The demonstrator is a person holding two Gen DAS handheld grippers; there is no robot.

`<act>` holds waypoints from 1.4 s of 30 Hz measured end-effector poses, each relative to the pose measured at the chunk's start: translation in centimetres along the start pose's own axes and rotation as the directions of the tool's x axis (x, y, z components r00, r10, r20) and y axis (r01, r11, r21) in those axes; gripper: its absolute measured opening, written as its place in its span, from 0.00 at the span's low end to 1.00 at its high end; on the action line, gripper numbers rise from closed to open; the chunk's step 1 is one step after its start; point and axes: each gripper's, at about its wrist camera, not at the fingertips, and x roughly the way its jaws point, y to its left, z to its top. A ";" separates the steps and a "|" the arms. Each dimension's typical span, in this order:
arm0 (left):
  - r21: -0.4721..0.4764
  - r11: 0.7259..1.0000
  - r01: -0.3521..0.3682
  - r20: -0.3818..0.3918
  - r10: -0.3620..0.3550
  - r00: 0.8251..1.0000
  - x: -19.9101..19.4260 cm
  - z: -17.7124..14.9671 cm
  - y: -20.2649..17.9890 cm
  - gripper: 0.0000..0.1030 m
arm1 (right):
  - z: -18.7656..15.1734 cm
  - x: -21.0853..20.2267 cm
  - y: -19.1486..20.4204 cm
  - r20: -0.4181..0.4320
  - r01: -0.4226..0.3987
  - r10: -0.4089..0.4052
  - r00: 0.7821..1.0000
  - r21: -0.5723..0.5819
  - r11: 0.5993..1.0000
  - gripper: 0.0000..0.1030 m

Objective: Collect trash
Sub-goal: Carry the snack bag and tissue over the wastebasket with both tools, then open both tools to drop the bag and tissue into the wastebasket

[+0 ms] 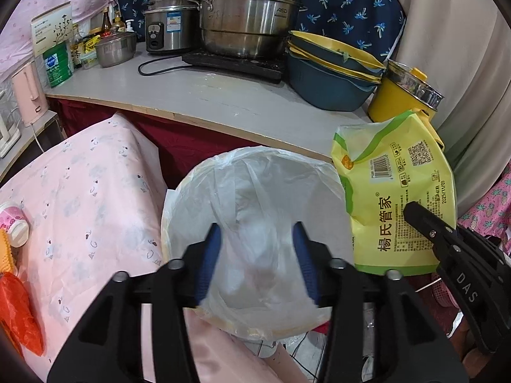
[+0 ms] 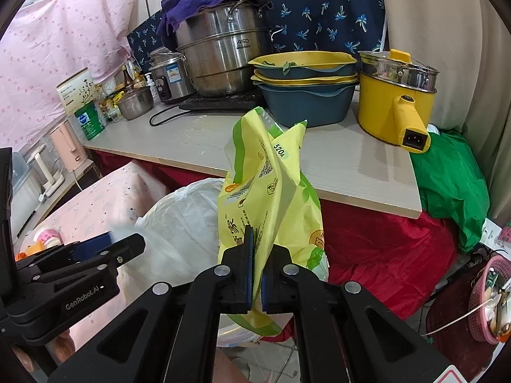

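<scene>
My right gripper (image 2: 255, 255) is shut on a yellow-green food package (image 2: 271, 198), held upright in the air just right of the trash bin. The package also shows in the left wrist view (image 1: 396, 198), with the right gripper (image 1: 424, 220) clamping its lower right side. The bin (image 1: 255, 217) is round, lined with a white plastic bag, and stands below the counter edge. My left gripper (image 1: 257, 249) is open and empty, hovering over the bin's mouth. It shows at the left in the right wrist view (image 2: 124, 242).
A grey counter (image 1: 198, 95) behind the bin holds steel pots (image 1: 249, 22), stacked blue and yellow basins (image 1: 332, 73) and a yellow electric pot (image 2: 389, 105). A pink-covered table (image 1: 83, 198) at left holds a paper cup (image 1: 14, 223) and an orange bag (image 1: 19, 312). A pink basket (image 2: 488, 300) stands at right.
</scene>
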 end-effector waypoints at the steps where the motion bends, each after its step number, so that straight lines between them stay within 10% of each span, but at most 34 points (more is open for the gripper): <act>1: 0.000 1.000 0.003 0.004 -0.003 1.000 0.0 0.0 0.1 0.53 | 0.0 0.2 0.1 -0.003 -0.002 0.002 1.000 -0.001 1.000 0.03; 16: -0.079 0.993 -0.082 0.046 0.085 0.995 -1.8 -0.4 3.7 0.74 | 0.4 2.6 3.3 -0.027 -0.060 0.058 0.998 -0.048 0.997 0.20; 42: -0.235 0.942 -0.240 0.110 0.271 0.956 -9.7 -4.1 10.7 0.76 | -0.2 -2.4 11.2 0.013 -0.170 0.175 0.984 -0.166 0.971 0.39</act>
